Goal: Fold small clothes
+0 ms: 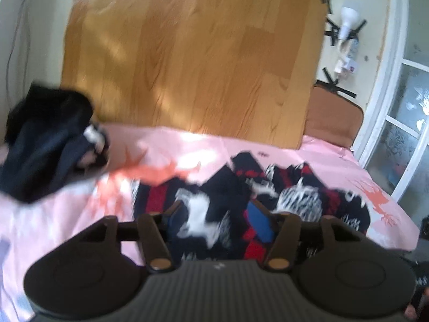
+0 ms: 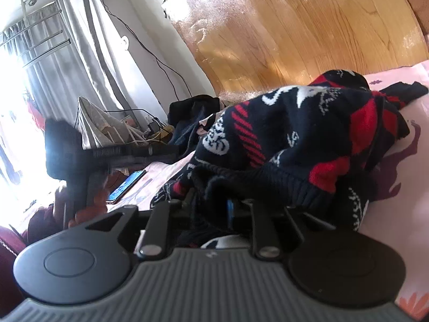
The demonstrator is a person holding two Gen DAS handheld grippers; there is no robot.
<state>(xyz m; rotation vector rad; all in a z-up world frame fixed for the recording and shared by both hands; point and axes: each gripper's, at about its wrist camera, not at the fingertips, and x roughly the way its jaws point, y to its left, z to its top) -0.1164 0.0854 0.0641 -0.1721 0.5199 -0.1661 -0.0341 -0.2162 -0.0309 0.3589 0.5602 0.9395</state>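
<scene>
Item: sweater, dark knit with red and white pattern, lying on the pink bed sheet, spread low and central in the left wrist view and bunched into a heap in the right wrist view, so folding is judged unfinished. Dark clothes sit at 9 o'clock on the sheet, well apart, probably set aside. Phone lies at 8 o'clock in the right view. Wood board stands at 12 o'clock behind the bed. Left hand-held gripper: jaws about half open over the sweater, pads not pressing it; apparently released. Right hand-held gripper: jaws narrowly parted, a knit edge draped between them; whether gripped cannot be told.
</scene>
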